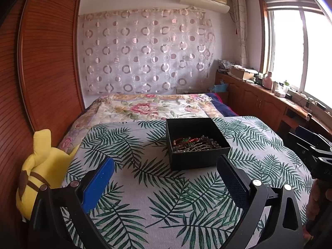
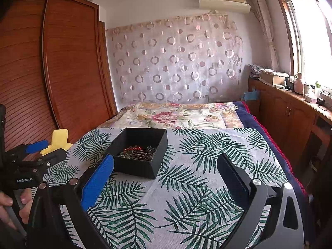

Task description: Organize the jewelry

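A black open box point(image 1: 197, 157) sits on the leaf-print cloth point(image 1: 145, 197) on the bed. It holds a tangle of jewelry point(image 1: 195, 143): beads, red and green pieces, metal chains. My left gripper point(image 1: 166, 166) is open and empty, a little short of the box. In the right wrist view the same box point(image 2: 139, 164) with its jewelry point(image 2: 139, 152) lies ahead and to the left. My right gripper point(image 2: 166, 164) is open and empty, the box just by its left finger point(image 2: 97, 182). The left gripper also shows at that view's left edge point(image 2: 37, 151).
A yellow plush toy point(image 1: 41, 170) lies at the bed's left edge against a wooden wardrobe point(image 1: 41, 62). A floral quilt point(image 1: 149, 105) covers the far half of the bed. A wooden cabinet point(image 1: 259, 99) with clutter runs along the right under the window.
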Motion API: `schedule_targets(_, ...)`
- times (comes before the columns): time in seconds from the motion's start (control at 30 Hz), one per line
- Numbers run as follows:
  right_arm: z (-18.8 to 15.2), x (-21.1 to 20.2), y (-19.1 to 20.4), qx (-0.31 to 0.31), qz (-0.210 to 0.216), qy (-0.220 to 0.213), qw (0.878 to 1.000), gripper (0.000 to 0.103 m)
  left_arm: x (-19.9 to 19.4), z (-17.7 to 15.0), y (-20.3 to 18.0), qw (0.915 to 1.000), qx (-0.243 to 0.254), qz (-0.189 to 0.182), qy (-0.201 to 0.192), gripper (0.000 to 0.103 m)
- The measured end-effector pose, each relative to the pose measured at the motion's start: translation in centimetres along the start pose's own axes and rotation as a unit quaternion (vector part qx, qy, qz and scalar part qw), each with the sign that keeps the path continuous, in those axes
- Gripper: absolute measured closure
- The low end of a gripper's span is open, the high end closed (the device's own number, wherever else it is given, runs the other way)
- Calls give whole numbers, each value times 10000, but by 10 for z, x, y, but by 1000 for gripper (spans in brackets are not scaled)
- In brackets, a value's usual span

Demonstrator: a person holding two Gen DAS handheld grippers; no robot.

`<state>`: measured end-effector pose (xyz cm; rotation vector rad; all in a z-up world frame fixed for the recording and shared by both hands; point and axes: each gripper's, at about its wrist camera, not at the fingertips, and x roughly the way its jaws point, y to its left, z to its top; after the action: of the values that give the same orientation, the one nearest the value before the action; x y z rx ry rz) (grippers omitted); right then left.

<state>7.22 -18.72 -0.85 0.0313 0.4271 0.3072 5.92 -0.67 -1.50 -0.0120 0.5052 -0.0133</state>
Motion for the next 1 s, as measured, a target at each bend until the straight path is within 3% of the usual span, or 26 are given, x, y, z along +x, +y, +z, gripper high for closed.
schedule_targets(1.0,3,0,-2,32,-55,-14,10000,2,-10,9,-5,9999,28,-20,-151,8)
